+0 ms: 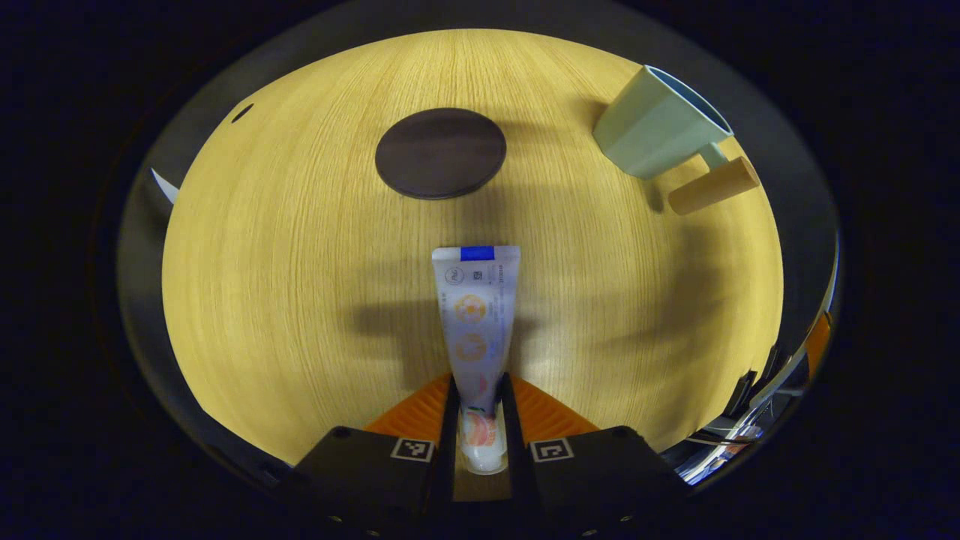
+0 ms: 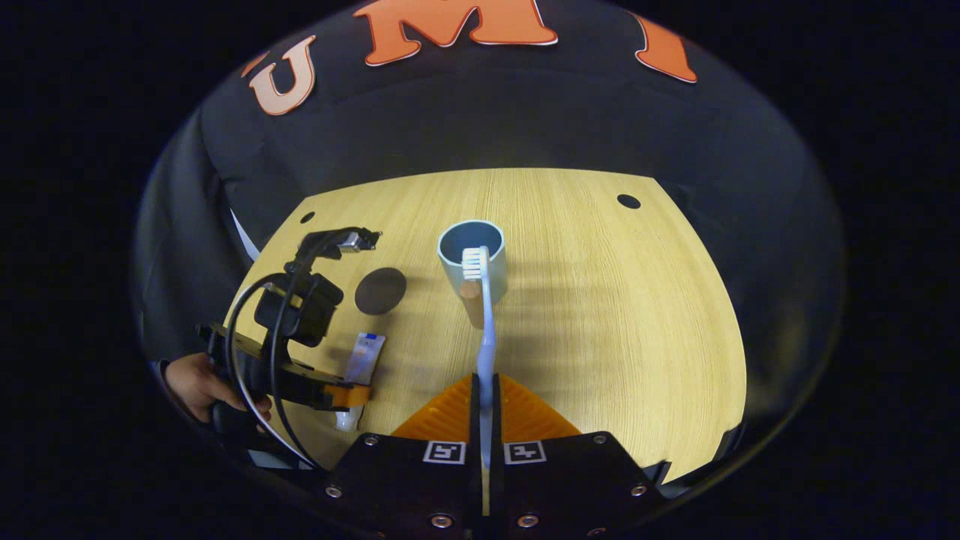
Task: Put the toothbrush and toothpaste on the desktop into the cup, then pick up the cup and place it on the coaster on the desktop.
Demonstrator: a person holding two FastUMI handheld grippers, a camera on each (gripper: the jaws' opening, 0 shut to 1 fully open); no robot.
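In the left gripper view, my left gripper (image 1: 480, 390) is shut on the cap end of the white toothpaste tube (image 1: 475, 315), which points away over the wooden desktop (image 1: 285, 285). The dark round coaster (image 1: 440, 152) lies beyond it; the pale green cup (image 1: 654, 124) with a wooden handle stands at the upper right. In the right gripper view, my right gripper (image 2: 485, 390) is shut on the light blue toothbrush (image 2: 487, 322), bristles up near the cup (image 2: 472, 259). The left gripper (image 2: 341, 395) with the toothpaste tube (image 2: 363, 358) shows at the left, near the coaster (image 2: 380, 290).
A hand (image 2: 196, 386) holds the left gripper's body at the desk's left edge. Small dark holes (image 2: 628, 201) mark the desktop's far corners. Black cloth walls the booth behind the desk. Metal framing (image 1: 780, 375) shows past the desk's right edge in the left gripper view.
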